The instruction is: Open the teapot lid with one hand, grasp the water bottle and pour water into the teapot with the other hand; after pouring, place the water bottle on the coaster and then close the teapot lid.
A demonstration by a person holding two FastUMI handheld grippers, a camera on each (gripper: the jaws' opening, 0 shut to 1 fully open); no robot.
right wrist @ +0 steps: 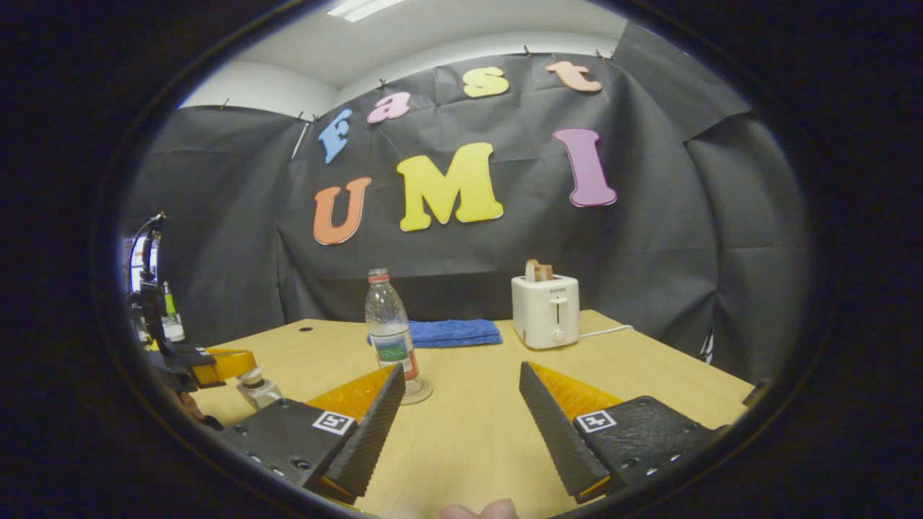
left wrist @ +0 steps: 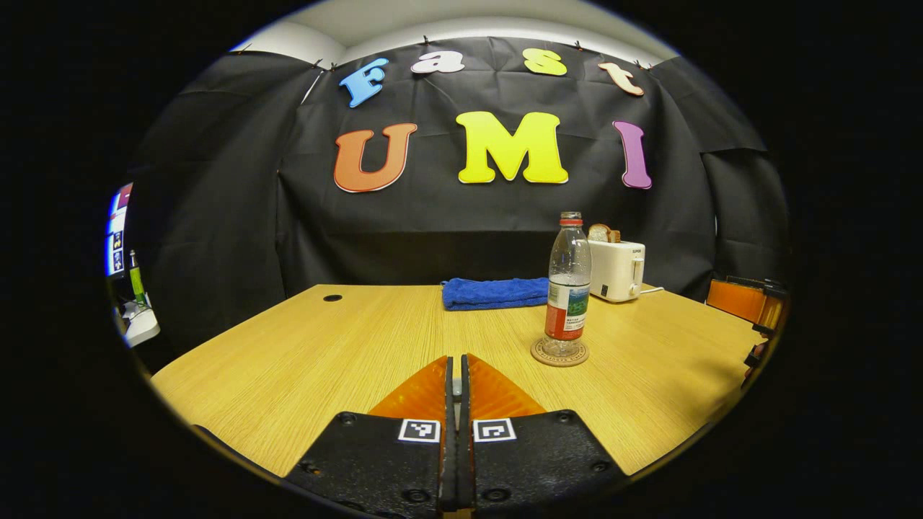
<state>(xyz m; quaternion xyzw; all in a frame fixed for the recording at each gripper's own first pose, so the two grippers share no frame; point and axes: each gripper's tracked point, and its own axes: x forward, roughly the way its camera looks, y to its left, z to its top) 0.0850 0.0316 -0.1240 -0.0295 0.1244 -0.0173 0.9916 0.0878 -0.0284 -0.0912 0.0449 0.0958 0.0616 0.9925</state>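
Your left gripper (left wrist: 456, 375) is pressed closed, holding nothing; your right gripper (right wrist: 461, 404) gapes wide, empty. Ahead of both, the water bottle (left wrist: 568, 285) stands upright on its coaster (left wrist: 559, 353) on the worktop (left wrist: 346, 346).

1. Wooden table (left wrist: 346, 360), light grain, with a small dark round hole (left wrist: 332, 297) near its far left corner.
2. Blue folded towel (left wrist: 495, 293), lying flat at the table's far edge.
3. White toaster (right wrist: 545, 311), upright just right of the towel, bread slice (right wrist: 538, 270) standing in its slot, white cord (right wrist: 606, 331) trailing right.
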